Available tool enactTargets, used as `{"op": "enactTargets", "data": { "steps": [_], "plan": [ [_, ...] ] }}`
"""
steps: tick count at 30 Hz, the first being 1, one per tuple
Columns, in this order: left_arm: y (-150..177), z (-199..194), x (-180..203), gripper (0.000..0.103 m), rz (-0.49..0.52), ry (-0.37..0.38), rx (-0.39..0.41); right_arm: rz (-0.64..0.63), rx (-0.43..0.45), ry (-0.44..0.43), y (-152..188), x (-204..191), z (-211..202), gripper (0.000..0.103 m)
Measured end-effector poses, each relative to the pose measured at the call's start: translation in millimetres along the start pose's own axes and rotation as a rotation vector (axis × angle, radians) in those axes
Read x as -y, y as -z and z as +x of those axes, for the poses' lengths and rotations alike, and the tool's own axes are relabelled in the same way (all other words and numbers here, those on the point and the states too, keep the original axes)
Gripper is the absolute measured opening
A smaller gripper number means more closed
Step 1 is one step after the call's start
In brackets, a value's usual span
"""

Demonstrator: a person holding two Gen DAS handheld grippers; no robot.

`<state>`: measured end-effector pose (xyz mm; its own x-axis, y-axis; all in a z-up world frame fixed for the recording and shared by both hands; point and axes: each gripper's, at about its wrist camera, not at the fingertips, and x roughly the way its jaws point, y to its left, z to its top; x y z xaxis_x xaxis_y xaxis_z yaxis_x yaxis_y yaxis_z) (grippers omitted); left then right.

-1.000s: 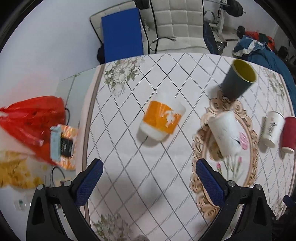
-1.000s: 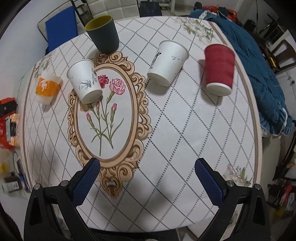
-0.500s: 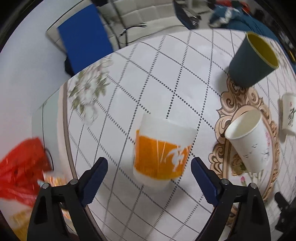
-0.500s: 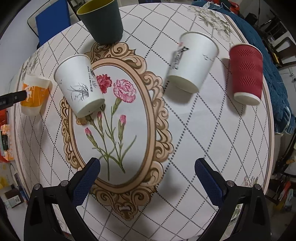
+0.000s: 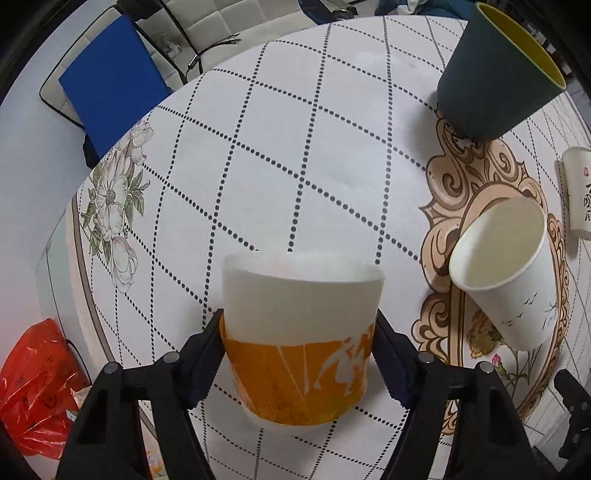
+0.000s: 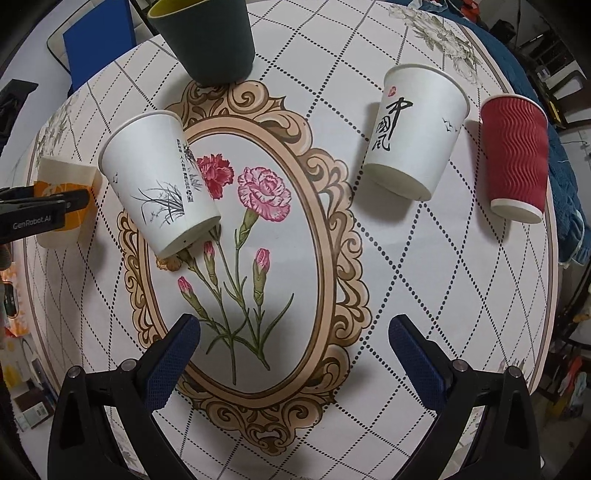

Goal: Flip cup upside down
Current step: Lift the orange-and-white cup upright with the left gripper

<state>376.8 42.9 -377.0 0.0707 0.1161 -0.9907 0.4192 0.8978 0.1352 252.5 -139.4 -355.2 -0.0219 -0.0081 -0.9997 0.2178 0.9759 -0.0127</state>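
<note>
a round table (image 6: 369,295) covered in a white cloth with a dotted diamond grid fills both views; an ornate tan oval frame with red and pink carnations (image 6: 258,192) is printed at its middle. beyond the far edge stand a blue panel (image 5: 110,77) and a pale quilted chair (image 5: 229,22), and a red plastic bag (image 5: 33,380) lies below the table's left side.

the orange-and-white cup (image 5: 301,339) stands upright on the cloth near the table's left edge, its open rim up and its orange band low on the wall. the left gripper (image 5: 299,354) has its two dark-padded fingers (image 5: 205,363) pressed against opposite sides of that band, pinching the cup. in the right wrist view the same cup (image 6: 62,195) shows at the far left with one black finger of the left gripper across it.

the right gripper (image 6: 293,354) hovers above the near end of the printed oval, its blue-padded fingers (image 6: 173,363) spread wide with nothing between them.

four other cups stand upright. a dark green cup with a yellow inside (image 6: 207,40) sits at the oval's far tip. a white paper cup with an ink plant drawing (image 6: 159,181) stands on the oval's left border, just beside the orange cup. a white cup with black brush characters (image 6: 413,133) stands to the right of the oval, and a red ribbed cup (image 6: 515,158) is just beside it near the table's right edge. a blue blanket (image 6: 569,192) lies past that edge.
</note>
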Motion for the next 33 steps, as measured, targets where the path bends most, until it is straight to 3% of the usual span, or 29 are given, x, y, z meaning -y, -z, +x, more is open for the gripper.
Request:
{"op": "enactTargets", "data": {
  "steps": [6,12,21,33],
  "plan": [
    [3,-5,-5,0.071,-0.047,0.028,0.013,0.020,-0.001,0.001,-9,-1,0,0.103],
    [30,-23,2,0.071,-0.102,0.078,0.018,0.027,0.018,0.003,-5,10,-6,0.103],
    [104,-52,38,0.071,-0.195,0.147,-0.017,0.001,0.035,-0.006,27,19,-18,0.103],
    [202,-52,113,0.071,-0.373,0.226,-0.156,-0.080,-0.010,0.004,93,66,-6,0.103]
  ]
}}
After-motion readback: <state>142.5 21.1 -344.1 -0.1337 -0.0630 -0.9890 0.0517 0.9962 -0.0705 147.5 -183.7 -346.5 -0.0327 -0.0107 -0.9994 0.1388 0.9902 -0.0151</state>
